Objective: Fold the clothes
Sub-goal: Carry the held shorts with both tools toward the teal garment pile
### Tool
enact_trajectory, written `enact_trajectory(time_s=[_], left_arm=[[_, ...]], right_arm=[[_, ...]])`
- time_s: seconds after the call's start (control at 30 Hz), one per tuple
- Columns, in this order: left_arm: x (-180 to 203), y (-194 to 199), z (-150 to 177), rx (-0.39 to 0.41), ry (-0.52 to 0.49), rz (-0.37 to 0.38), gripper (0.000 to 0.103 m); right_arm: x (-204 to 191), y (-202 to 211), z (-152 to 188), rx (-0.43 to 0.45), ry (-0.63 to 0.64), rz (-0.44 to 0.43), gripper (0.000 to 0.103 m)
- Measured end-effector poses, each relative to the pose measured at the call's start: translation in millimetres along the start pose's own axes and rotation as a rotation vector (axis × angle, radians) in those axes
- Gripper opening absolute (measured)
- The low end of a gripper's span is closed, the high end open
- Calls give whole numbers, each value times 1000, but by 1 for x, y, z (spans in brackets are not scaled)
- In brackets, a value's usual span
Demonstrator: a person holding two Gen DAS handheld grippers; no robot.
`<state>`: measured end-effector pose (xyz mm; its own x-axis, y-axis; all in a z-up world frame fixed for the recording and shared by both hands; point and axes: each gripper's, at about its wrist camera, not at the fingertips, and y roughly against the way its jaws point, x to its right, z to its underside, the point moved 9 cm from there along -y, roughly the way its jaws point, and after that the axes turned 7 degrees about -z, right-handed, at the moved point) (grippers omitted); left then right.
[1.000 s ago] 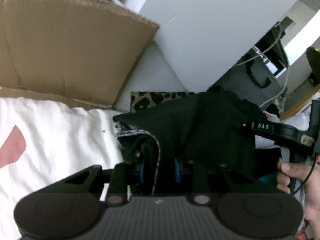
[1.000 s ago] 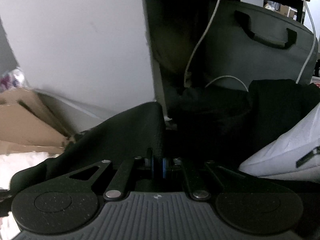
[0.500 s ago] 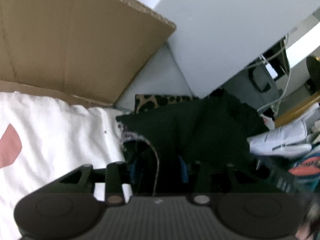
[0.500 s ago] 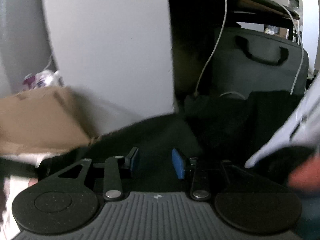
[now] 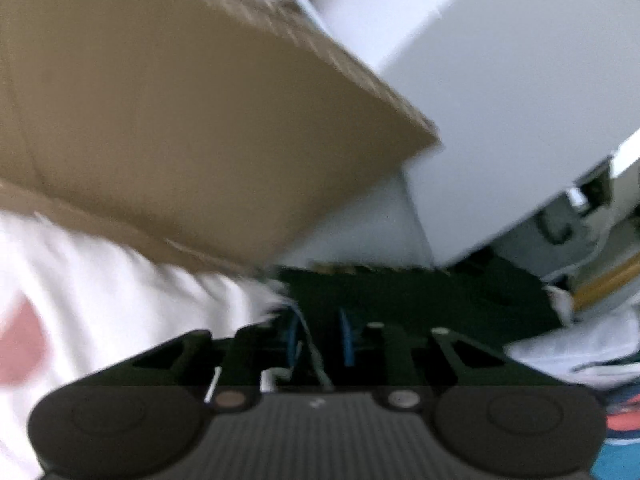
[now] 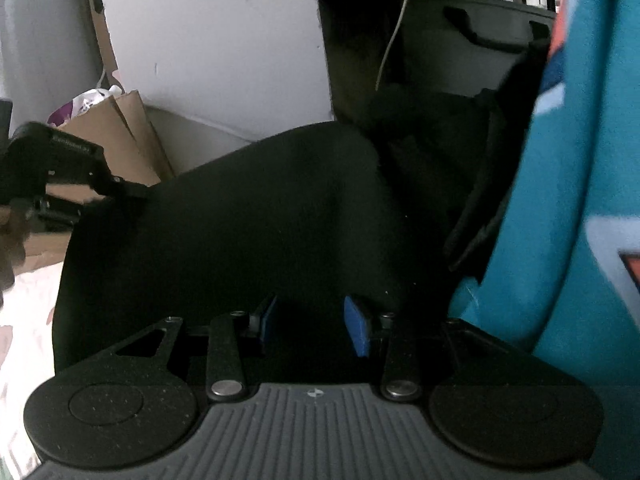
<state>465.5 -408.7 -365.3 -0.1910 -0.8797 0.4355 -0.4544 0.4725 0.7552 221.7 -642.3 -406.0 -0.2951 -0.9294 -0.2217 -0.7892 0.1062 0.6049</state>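
A black garment lies bunched in front of my right gripper, whose blue pads stand apart with nothing between them. In the left wrist view the same black garment stretches right from my left gripper. That view is blurred; the blue pads are a little apart with a thin edge of the garment between them, so the grip is unclear. The left gripper also shows at the left edge of the right wrist view, touching the garment's corner.
A white sheet with a pink patch covers the bed at left. A brown cardboard sheet leans on the grey wall. A teal patterned cloth hangs at right. A grey bag and white cable sit behind.
My right gripper opened, let go of the black garment and pulled back. My left gripper moved left and tilted, dragging the garment's edge; the teal cloth now fills the right of the right wrist view.
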Motion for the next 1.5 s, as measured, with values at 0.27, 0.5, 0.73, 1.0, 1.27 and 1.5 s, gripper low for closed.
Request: enact_trajectory(time_s=[0.27, 0.5, 0.73, 1.0, 1.27, 1.5], left_arm=[[-10, 41, -2, 25, -160, -30, 23], [39, 61, 33, -14, -275, 134, 23], [39, 34, 59, -54, -353, 103, 21], [13, 6, 71, -80, -384, 9, 17], [5, 30, 62, -47, -426, -51, 26], [34, 59, 77, -4, -504, 13, 32]], right_arm=[[-1, 30, -1, 51, -10, 6, 44], [-14, 36, -6, 61, 24, 15, 56], [-29, 27, -12, 71, 70, -4, 56], [-23, -3, -14, 43, 83, 47, 61], [7, 22, 9, -10, 89, 130, 66], [8, 63, 16, 21, 100, 131, 65]])
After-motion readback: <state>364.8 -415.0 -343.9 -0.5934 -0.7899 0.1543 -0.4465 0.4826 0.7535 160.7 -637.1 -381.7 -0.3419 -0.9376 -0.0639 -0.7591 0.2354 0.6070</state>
